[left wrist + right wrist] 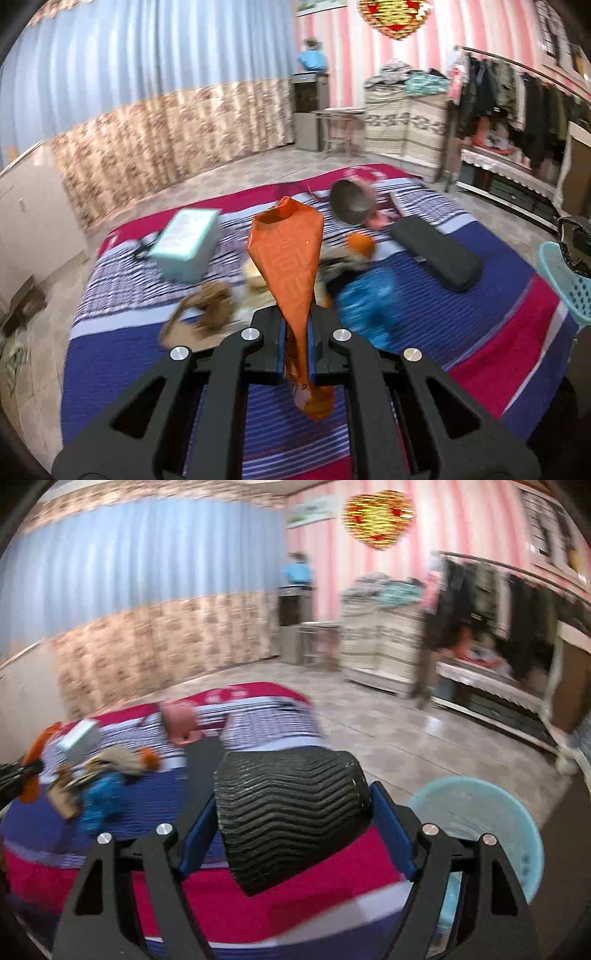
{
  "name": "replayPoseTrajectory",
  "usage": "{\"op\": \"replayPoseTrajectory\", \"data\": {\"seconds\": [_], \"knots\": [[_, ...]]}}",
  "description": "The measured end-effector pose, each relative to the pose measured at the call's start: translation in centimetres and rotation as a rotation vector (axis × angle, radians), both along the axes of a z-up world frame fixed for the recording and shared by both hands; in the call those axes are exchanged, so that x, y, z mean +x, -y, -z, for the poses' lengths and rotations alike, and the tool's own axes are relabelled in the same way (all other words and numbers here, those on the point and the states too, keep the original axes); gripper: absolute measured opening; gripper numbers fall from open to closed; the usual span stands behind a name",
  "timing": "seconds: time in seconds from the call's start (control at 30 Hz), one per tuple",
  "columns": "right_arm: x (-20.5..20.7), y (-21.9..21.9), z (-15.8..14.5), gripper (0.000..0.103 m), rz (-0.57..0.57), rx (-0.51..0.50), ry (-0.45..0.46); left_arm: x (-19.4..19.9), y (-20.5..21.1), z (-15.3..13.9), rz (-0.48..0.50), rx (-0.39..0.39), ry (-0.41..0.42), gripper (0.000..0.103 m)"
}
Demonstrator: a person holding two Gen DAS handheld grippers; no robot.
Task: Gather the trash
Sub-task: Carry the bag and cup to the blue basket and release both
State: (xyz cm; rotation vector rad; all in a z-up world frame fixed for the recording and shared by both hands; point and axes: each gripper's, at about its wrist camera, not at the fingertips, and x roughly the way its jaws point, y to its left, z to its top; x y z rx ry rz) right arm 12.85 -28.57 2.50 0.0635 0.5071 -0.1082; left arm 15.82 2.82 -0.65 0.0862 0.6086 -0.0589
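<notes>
- Left wrist view: one left gripper (297, 347) is seen, its jaws clamped together on one orange wrapper (286, 254), which rises from between the pads and hangs a little below them.
- Print is visible on the wrapper, but it cannot be read.
- Behind the wrapper, on one striped bedspread (491, 354), are counted one pale green box (186, 243), one blue bag (369, 306), one brown crumpled scrap (207, 306), one dark bowl (351, 203) and one long black case (436, 251); most are blurred.
- One pale blue basket (563, 280) is seen at the right edge, beside the bed.
- Right wrist view: one right gripper (295, 830) is seen, with one black ribbed object (291, 812) held between its blue pads, which are spread wide against its sides.
- The ribbed object sticks out ahead of the fingers, above the red band of the bedspread (229, 901).
- One basket (480, 819) lies just right of the gripper, lower down on the floor.
- The blue bag (99, 805), the box (79, 742) and the other gripper's orange wrapper (31, 771) are seen far left, blurred; no writing can be read.
</notes>
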Motion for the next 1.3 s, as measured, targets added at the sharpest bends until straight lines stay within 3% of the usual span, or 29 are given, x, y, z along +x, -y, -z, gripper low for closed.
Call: {"op": "replayPoseTrajectory", "data": {"seconds": [0.2,0.43,0.9,1.3], "knots": [[-1.5,8.9,1.9,0.077,0.216,-0.004,-0.007,1.4,7.3,0.9,0.108,-0.008,-0.036,0.007],[-2.9,16.0,3.3,0.077,0.397,0.003,-0.026,3.0,17.6,1.7,0.254,0.008,-0.042,0.007],[-3.1,21.5,5.5,0.077,0.519,0.087,-0.068,4.3,35.3,3.8,0.491,-0.031,-0.076,0.007],[-3.3,23.6,7.1,0.077,0.566,0.161,-0.075,5.1,44.6,6.3,0.610,0.013,-0.095,0.007]]}}
